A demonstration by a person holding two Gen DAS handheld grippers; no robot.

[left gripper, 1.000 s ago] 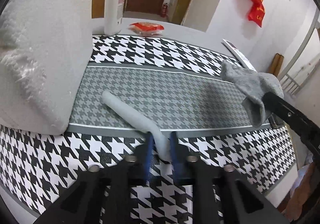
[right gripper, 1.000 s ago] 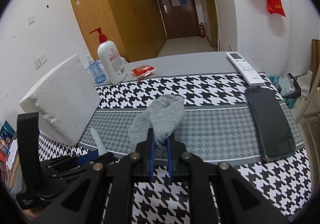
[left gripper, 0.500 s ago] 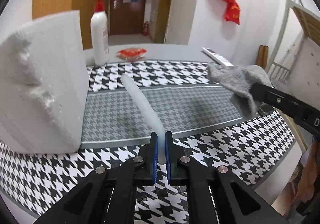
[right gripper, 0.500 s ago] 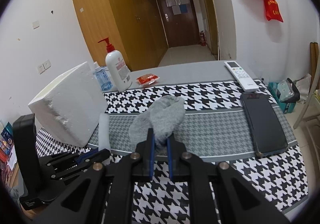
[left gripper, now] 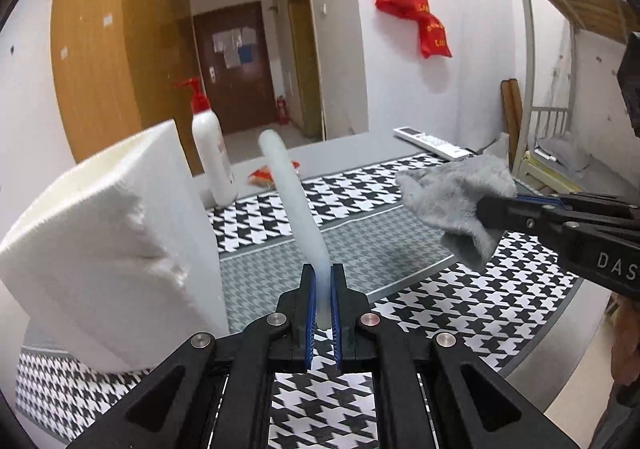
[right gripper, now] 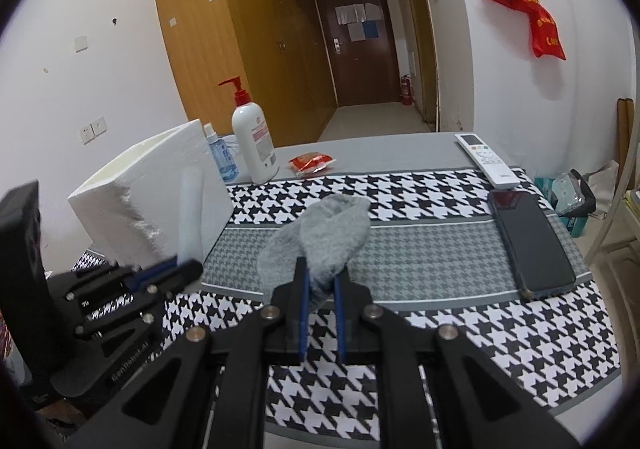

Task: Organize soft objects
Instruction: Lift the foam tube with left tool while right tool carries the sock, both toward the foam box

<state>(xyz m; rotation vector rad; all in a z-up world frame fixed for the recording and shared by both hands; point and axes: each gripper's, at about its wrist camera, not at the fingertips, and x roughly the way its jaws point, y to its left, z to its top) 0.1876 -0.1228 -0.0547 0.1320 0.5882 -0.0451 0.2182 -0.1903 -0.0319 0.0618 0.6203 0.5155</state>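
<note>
Left wrist view: the left gripper point(left gripper: 323, 291) was clamped on the near end of a white foam tube point(left gripper: 294, 205), its blue pads point(left gripper: 310, 309) squeezing the tube so that only a narrow gap stood between them. The tube rose off the houndstooth table mat point(left gripper: 372, 261) and curved up and away toward the far left, its free end in front of the white pump bottle point(left gripper: 210, 165). A big white foam block point(left gripper: 116, 241) stood on the mat to the left. At right, the right gripper point(left gripper: 486, 205) reached in from the edge with a grey sock point(left gripper: 456, 201) pinched in its tips, the sock hanging above the mat. A white remote point(left gripper: 430, 139) lay on the grey table at the far right, and a red packet point(left gripper: 264, 177) lay near the bottle.

Right wrist view: the right gripper point(right gripper: 320, 285) was closed tight on the grey sock point(right gripper: 320, 237), which bunched up and forward from between the blue pads point(right gripper: 303, 305), lifted clear of the mat point(right gripper: 420, 261). At left, the left gripper point(right gripper: 176, 269) held the foam tube point(right gripper: 191, 209) upright in front of the foam block point(right gripper: 152, 193). Beyond stood the pump bottle point(right gripper: 254, 145) with a small blue bottle point(right gripper: 220, 161) beside it, and the red packet point(right gripper: 311, 163) to their right. A dark phone point(right gripper: 530, 245) lay on the mat at right, with the remote point(right gripper: 486, 159) just beyond it.
</note>
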